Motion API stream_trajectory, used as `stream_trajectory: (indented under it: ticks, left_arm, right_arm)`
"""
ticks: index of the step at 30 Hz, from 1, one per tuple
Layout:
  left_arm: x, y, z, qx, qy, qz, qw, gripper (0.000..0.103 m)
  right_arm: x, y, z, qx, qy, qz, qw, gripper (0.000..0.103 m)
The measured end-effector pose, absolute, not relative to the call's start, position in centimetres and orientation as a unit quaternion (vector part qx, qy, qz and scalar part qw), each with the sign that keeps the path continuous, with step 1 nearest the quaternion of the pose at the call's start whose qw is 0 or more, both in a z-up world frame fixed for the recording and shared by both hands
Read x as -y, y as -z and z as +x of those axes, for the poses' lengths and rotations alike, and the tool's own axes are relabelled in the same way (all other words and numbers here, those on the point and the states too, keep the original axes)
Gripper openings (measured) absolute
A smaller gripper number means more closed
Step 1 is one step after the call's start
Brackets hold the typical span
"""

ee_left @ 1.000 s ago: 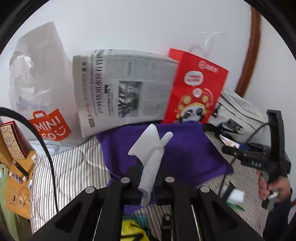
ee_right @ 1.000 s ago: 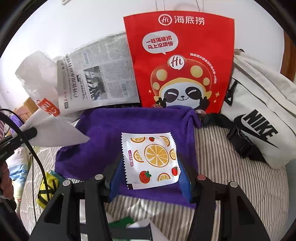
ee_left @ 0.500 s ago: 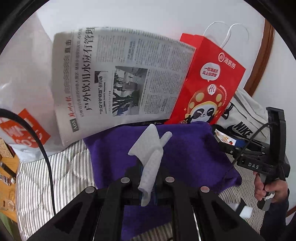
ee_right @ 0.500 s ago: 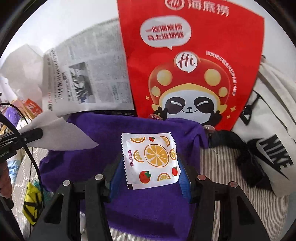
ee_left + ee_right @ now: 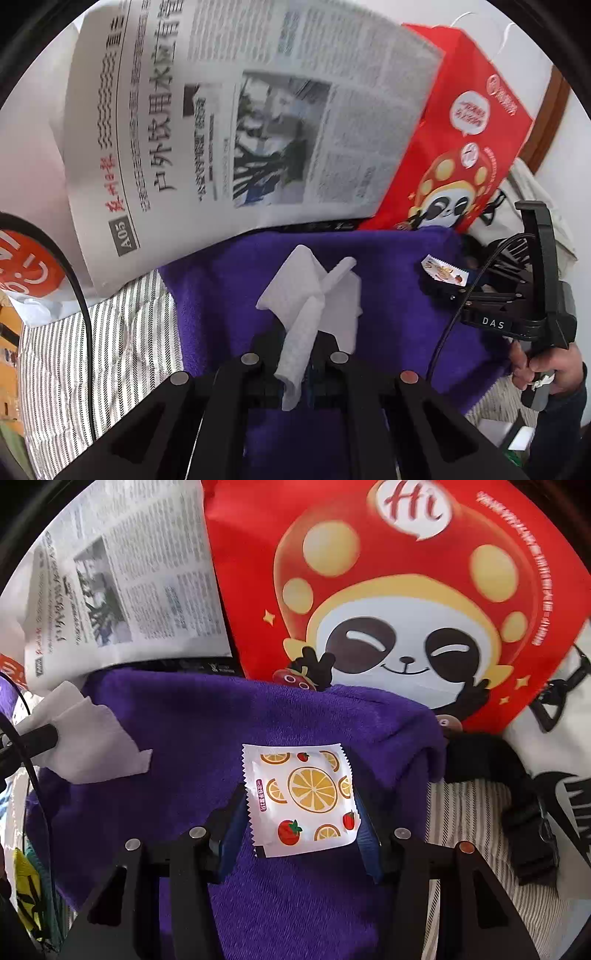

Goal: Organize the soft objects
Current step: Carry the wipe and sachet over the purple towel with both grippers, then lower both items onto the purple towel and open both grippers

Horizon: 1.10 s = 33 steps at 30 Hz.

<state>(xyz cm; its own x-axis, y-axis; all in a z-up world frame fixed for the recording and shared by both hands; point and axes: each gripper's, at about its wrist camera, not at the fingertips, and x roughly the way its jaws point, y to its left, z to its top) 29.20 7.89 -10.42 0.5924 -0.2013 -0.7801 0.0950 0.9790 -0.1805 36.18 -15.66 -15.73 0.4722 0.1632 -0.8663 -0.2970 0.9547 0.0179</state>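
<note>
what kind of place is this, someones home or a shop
Most likely a home, probably a bedroom: a striped bedsheet under a purple towel, with a red panda shopping bag, a newspaper and a white Nike bag propped against the wall.

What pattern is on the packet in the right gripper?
Orange slices and strawberries on white packet, clearest in the right wrist view.

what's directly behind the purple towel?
Behind the purple towel, a newspaper and a red panda bag stand upright. A dark strip shows between towel and newspaper; what it is cannot be told. The towel hides both bases.
</note>
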Motion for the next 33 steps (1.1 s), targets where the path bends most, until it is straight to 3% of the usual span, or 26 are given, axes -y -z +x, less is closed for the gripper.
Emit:
stream_trajectory:
  ticks: [10,13,17,20,21,27,33]
  left_arm:
    - [-7.8,12.5,30.6,-0.479,0.054,-0.043,0.875,0.01]
    - [-7.2,12.8,30.8,-0.489,0.05,-0.028,0.87,0.023]
    - [-7.0,13.2,30.6,-0.496,0.045,-0.018,0.867,0.025]
    - [-6.7,13.4,30.4,-0.5,0.046,-0.017,0.865,0.047]
    - [-6.6,13.5,30.3,-0.504,0.047,-0.015,0.862,0.059]
    - [-5.6,13.1,29.2,-0.5,0.029,0.031,0.865,0.072]
    - [-5.9,12.5,28.4,-0.501,0.01,0.039,0.864,0.072]
  right_arm:
    - [15.1,17.2,37.7,-0.522,-0.136,-0.083,0.838,0.059]
    - [15.0,17.2,37.8,-0.525,-0.135,-0.087,0.836,0.065]
    - [15.6,17.3,37.3,-0.527,-0.138,-0.088,0.834,0.07]
    - [15.8,17.7,37.1,-0.526,-0.136,-0.098,0.834,0.076]
    - [15.8,17.6,36.9,-0.522,-0.136,-0.102,0.836,0.078]
    - [16.1,16.4,35.3,-0.513,-0.135,-0.099,0.842,0.082]
    - [16.3,14.1,33.2,-0.492,-0.135,-0.094,0.855,0.085]
